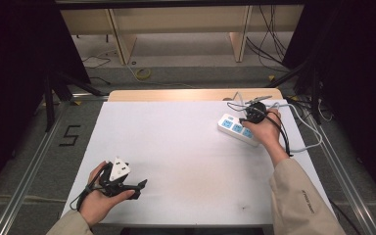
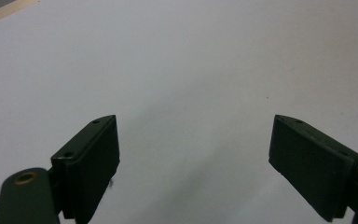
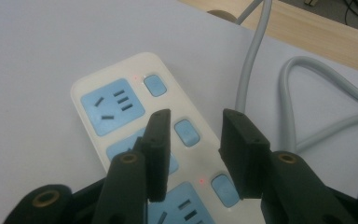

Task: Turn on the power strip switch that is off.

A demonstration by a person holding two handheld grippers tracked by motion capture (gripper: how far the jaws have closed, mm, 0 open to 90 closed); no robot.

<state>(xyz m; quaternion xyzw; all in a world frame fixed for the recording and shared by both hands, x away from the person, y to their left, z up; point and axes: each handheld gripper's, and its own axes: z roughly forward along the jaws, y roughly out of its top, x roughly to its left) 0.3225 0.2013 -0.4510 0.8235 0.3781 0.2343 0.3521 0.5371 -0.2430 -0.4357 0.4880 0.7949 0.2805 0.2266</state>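
Note:
A white power strip [image 1: 235, 128] with blue sockets lies at the table's far right. In the right gripper view the strip [image 3: 116, 107] shows three blue switch buttons beside its sockets. Small red lights glow next to the top and bottom buttons. My right gripper [image 3: 198, 121] hovers just over the strip with its jaws apart, and the middle button [image 3: 187, 132] lies in the gap between them. In the high view the right gripper [image 1: 252, 115] sits over the strip's far end. My left gripper [image 1: 139, 188] rests near the front left edge, and its jaws [image 2: 193, 135] stand wide with nothing between them.
The strip's grey cable [image 3: 251, 60] loops off the table's right side [image 1: 308, 142]. The white table top [image 1: 186, 147] stretches between the two hands. A wooden edge [image 1: 176, 94] runs along the back, with loose cables on the floor beyond.

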